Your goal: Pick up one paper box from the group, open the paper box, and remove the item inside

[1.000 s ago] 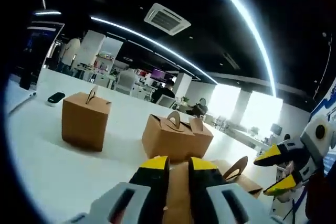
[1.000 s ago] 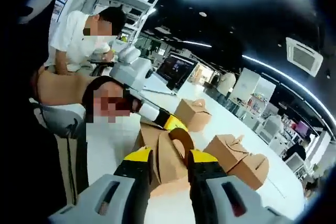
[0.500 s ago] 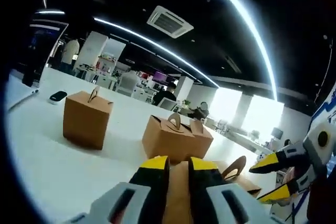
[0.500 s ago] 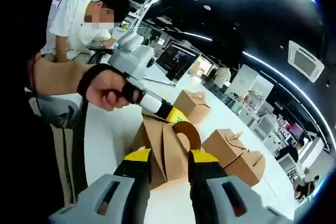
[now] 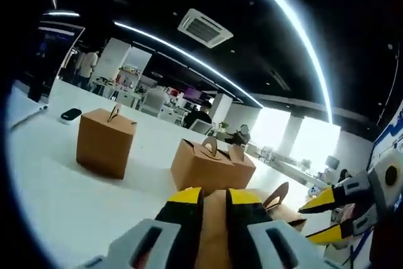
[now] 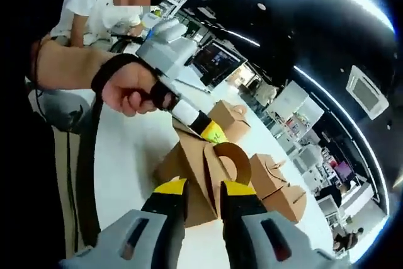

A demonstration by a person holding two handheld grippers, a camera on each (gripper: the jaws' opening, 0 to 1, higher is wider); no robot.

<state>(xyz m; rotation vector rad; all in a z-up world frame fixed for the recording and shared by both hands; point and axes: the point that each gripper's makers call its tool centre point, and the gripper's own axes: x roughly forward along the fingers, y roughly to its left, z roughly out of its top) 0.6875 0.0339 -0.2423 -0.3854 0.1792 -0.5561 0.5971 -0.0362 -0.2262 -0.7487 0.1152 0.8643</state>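
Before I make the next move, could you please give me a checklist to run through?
1. Left tongs shut on box: ok, cardboard sits between the jaws.
2. Right tongs gripping the handle: not ok, jaws apart.
3. Box opened: not ok, top closed.
4. Spare boxes out of the way: ok, they stand apart on the table.
5. Item inside: cannot tell.
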